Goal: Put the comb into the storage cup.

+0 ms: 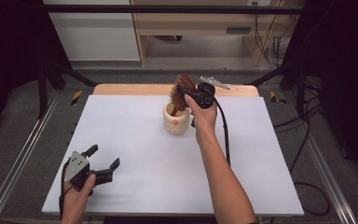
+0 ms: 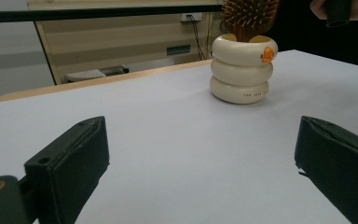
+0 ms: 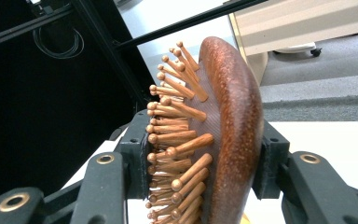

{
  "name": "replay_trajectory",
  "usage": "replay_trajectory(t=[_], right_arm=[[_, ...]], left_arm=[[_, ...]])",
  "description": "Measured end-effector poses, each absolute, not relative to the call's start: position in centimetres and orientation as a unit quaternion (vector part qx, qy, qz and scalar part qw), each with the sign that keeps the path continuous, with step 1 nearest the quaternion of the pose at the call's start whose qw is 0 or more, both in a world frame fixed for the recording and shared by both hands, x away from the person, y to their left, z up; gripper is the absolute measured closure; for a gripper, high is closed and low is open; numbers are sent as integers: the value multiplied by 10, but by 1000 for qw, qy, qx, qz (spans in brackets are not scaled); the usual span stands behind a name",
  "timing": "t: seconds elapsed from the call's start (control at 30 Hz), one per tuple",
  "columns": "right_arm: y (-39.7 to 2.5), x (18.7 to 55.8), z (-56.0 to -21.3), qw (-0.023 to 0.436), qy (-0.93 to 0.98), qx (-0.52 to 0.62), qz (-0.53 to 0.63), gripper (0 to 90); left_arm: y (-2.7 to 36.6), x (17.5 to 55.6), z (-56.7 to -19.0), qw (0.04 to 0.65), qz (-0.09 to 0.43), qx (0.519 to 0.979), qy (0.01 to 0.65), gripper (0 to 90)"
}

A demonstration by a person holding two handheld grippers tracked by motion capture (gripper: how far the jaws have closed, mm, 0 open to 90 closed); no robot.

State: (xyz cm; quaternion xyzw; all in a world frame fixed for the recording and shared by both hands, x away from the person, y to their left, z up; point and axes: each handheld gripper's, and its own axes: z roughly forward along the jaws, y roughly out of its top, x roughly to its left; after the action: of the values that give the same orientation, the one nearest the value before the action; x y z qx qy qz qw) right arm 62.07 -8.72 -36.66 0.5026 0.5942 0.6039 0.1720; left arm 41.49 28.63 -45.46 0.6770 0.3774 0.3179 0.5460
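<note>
Two grippers work over a white table (image 1: 144, 186), one in each of the person's hands. At about 12 o'clock on the table stands a cream holder (image 1: 176, 119) made of three stacked rings, with a small orange mark near its rim in the left gripper view (image 2: 267, 54). A wooden hairbrush (image 1: 182, 93) stands with its handle down inside the holder and its head up above the rim. The right gripper (image 1: 189, 93) reaches in from 3 o'clock of the brush head, held by the right hand (image 1: 201, 114), and its jaws are closed on the head: in the right gripper view one jaw presses against the wooden pins (image 3: 177, 140) and the other against the smooth reddish back (image 3: 235, 121). A black cable (image 1: 224, 135) trails from this gripper back along the forearm. The left gripper (image 1: 105, 163) rests down at about 7 o'clock near the table's front edge, well apart from the holder, held by the left hand (image 1: 77, 196). Its jaws stand wide apart with nothing between them; in the left gripper view they frame bare table, with the holder (image 2: 242, 70) and the brush pins (image 2: 249, 16) farther off at about 1 o'clock.
</note>
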Motion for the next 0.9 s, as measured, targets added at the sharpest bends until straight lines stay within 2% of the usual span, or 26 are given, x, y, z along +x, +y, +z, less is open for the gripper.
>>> replay_trajectory(t=[0.9], right_arm=[[-92,621,-368,163,591,505,607,493]], left_arm=[[286,415,-455,545,318,678,377,24]])
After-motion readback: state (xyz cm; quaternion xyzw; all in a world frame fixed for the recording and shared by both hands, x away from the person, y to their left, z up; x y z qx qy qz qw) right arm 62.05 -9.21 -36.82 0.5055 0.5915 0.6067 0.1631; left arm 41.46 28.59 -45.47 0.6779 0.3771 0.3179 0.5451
